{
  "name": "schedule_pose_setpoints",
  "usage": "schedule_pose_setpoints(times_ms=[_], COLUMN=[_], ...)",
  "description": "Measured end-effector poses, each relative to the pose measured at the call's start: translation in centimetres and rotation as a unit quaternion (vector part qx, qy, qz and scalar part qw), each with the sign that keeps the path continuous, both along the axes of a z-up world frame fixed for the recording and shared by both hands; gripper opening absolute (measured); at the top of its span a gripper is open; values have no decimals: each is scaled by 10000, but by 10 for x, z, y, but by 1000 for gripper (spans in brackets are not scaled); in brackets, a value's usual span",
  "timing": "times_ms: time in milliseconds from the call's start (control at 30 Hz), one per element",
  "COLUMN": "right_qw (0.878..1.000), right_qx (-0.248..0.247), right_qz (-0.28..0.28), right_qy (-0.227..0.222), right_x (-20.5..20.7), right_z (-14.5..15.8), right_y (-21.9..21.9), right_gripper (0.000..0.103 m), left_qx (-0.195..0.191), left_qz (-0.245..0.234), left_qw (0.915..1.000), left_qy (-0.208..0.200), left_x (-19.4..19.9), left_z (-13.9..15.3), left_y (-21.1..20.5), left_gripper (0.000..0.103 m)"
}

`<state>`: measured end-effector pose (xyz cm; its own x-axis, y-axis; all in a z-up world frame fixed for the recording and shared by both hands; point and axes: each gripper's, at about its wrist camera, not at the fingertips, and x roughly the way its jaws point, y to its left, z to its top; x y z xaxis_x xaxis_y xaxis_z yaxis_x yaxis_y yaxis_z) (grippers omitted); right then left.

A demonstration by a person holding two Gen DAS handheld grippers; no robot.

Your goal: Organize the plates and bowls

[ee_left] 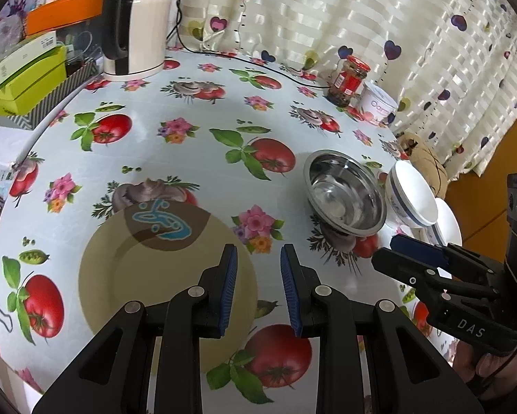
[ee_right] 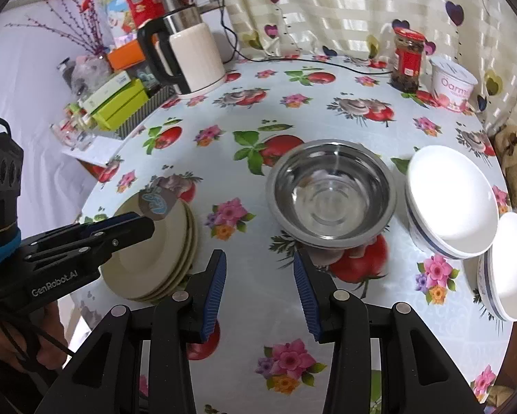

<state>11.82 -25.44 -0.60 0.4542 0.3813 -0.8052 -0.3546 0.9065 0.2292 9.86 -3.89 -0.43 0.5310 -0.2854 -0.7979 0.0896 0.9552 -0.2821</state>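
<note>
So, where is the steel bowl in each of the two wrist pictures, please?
Left wrist view: the steel bowl sits right of centre, beside the white bowls.
Right wrist view: the steel bowl is at the centre, just beyond the right gripper.
Shared landmark: the kettle at the table's far left edge.

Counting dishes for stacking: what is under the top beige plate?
Under the top beige plate, the right wrist view shows the rims of more beige plates, apparently two. Their faces are covered, and anything under the stack is hidden.
</note>
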Motion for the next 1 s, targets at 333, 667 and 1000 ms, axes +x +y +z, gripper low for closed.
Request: schedule_pose_setpoints(times_ms=[333, 667, 1000], right_qw=[9996, 9955, 9898], right_qx=[111, 267, 369], right_qz=[-270, -854, -1278], right_qy=[62, 301, 501], right_x=[6, 23, 43], right_z=[-5, -22, -40], right_y=[-19, -46, -59], right_gripper=[40, 40, 40], left_qx=[-64, -206, -333], left_qz=[-212, -401, -380], left_qw=[9997, 9989, 9982], left_qy=[46, 150, 317], left_x=[13, 41, 81], left_z=[-2, -8, -22], left_y=[-16, -40, -62], left_gripper=[27, 27, 27])
